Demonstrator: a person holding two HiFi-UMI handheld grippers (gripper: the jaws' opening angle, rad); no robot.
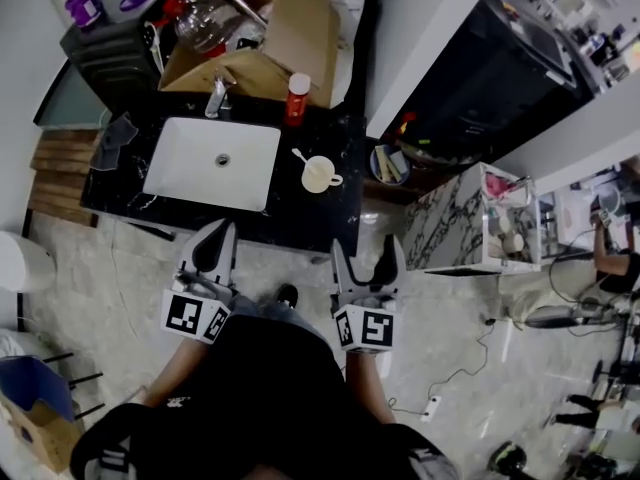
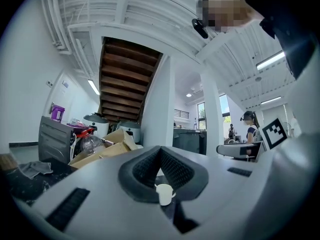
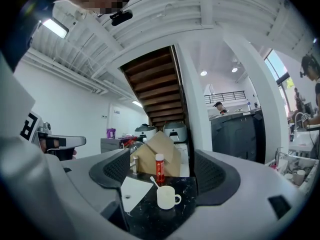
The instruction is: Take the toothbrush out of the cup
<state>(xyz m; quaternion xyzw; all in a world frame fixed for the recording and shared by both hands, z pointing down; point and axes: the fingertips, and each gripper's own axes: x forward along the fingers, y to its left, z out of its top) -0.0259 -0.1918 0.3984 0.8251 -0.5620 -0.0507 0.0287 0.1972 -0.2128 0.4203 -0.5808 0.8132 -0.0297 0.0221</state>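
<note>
The head view looks steeply down from above the person onto the black counter [image 1: 310,218], with the left gripper [image 1: 215,230] and right gripper [image 1: 368,246] close beneath it. The left gripper view sits low before the counter and tilts up toward the staircase [image 2: 125,79], catching the cup [image 2: 164,194] through a small gap. The right gripper view faces the counter almost level. All three views share the cup and the cardboard box [image 1: 290,38].
</note>
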